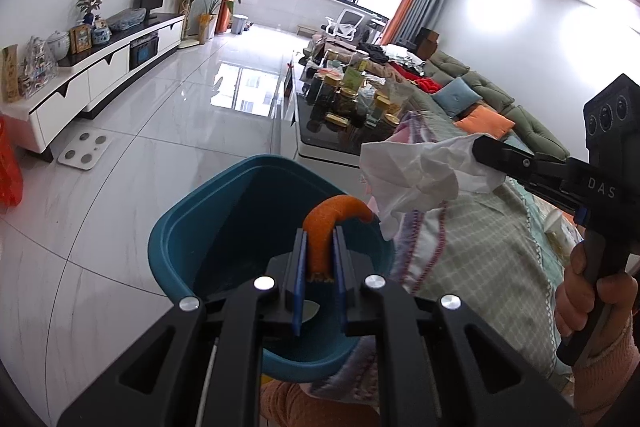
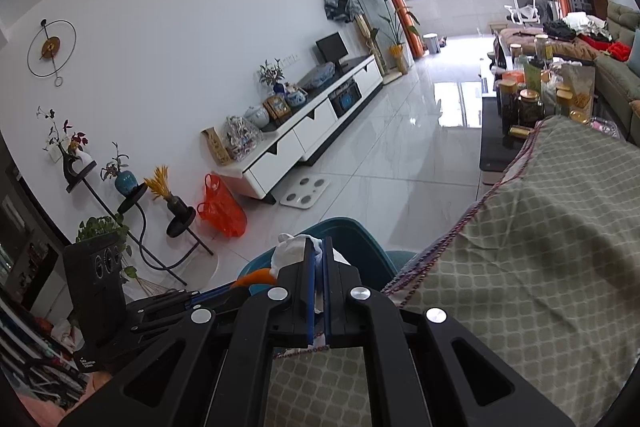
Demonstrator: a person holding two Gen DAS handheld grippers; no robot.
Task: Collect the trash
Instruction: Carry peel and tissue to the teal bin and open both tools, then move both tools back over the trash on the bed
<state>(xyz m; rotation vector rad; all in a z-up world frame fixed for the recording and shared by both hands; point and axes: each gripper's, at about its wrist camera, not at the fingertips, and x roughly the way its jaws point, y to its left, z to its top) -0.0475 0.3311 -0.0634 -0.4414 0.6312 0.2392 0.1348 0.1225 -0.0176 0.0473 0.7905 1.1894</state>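
My left gripper is shut on a strip of orange peel and holds it over the open teal bin. My right gripper is shut on a crumpled white tissue. In the left wrist view the right gripper holds the tissue just right of the bin, above the checked cloth. In the right wrist view the bin lies just ahead of the fingers, with the peel and the left gripper at lower left.
A green checked cloth covers the surface on the right. A coffee table crowded with jars stands beyond it, a sofa further right. A white TV cabinet, a scale and an orange bag line the left wall.
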